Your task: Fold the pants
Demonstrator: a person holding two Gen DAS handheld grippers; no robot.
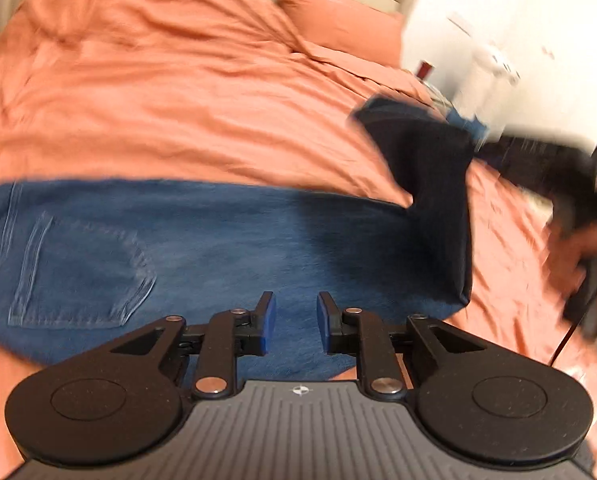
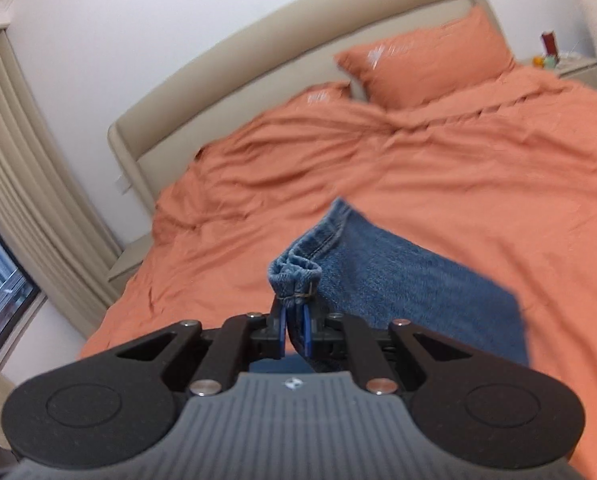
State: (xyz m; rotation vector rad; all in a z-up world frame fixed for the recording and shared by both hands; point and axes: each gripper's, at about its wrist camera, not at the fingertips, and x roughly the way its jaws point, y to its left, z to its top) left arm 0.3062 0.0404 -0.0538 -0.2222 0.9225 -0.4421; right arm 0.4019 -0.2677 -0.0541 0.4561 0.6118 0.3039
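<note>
Blue denim pants (image 1: 202,248) lie across the orange bed, back pocket at the left in the left wrist view. My left gripper (image 1: 295,312) is open and empty, hovering just above the pants' near edge. My right gripper (image 2: 294,320) is shut on the bunched hem of a pant leg (image 2: 296,272), lifted off the bed; the leg (image 2: 410,280) trails down to the right. In the left wrist view that raised leg (image 1: 430,168) hangs dark at the right, with the right gripper blurred (image 1: 570,184) beyond it.
The orange duvet (image 2: 418,168) covers the bed, with two orange pillows (image 2: 430,56) against a beige headboard (image 2: 258,60). A nightstand (image 2: 574,66) with small items stands at the far right. Curtains and a window (image 2: 2,280) are at the left.
</note>
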